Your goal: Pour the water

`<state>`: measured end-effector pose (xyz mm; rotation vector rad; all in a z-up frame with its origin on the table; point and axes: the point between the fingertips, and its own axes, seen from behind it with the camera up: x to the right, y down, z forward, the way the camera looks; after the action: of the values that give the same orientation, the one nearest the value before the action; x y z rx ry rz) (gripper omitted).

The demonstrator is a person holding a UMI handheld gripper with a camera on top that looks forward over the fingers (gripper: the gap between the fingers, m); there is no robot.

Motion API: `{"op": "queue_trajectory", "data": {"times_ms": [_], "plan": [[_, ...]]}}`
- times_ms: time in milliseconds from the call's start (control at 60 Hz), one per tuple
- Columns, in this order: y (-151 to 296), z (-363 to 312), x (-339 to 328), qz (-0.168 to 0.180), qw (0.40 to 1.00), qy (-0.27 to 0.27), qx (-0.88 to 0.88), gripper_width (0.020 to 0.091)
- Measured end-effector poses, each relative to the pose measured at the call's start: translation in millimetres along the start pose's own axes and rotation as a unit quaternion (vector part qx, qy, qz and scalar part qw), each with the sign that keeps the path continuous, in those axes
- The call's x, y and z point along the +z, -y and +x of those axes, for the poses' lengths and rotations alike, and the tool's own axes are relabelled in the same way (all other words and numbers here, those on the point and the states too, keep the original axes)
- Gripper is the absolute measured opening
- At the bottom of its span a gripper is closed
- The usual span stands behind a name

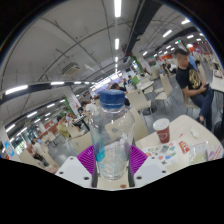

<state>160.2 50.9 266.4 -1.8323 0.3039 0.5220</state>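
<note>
— Bottle? Where?

— Clear plastic water bottle (113, 135), blue cap on top, upright, dead centre between the two fingers. Fills most of the near view. Water inside, level hard to tell.

— Gripper?

— Gripper (112, 163) closed in on the bottle's lower body. Purple pads (88, 157) pressed against it from left and right, no gap visible on either side. Narrow stance, holding the bottle.

— Standing on anything?

— Cannot tell. Base hidden behind the fingers.

— Around it?

— Just right of the bottle, a red-and-white paper cup (161, 128) on a light table (180, 125). Near the cup, flat printed sheets or packets (168, 151) with red and blue marks, lying on the same tabletop. Cup and bottle apart, not touching.

— Farther off?

— Far right, a seated person in dark clothes (185, 72) at another table. Far left, more people (45, 140), small and blurred, around low tables. Overhead, a pale ceiling with long strip lights (117, 10) running away into the distance. Large open hall, many tables.
</note>
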Motion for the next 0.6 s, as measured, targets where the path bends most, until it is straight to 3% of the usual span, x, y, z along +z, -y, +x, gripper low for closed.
{"op": "queue_trajectory", "data": {"times_ms": [117, 217, 400, 600], "plan": [[16, 61, -13, 0.024, 0.992, -0.056, -0.108, 0.0408], [2, 122, -23, 0.018, 0.979, -0.106, -0.171, 0.0407], [-53, 206, -25, -0.036, 0.965, -0.146, -0.217, 0.0408], [-103, 246, -31, -0.066, 0.961, -0.154, -0.219, 0.041]]}}
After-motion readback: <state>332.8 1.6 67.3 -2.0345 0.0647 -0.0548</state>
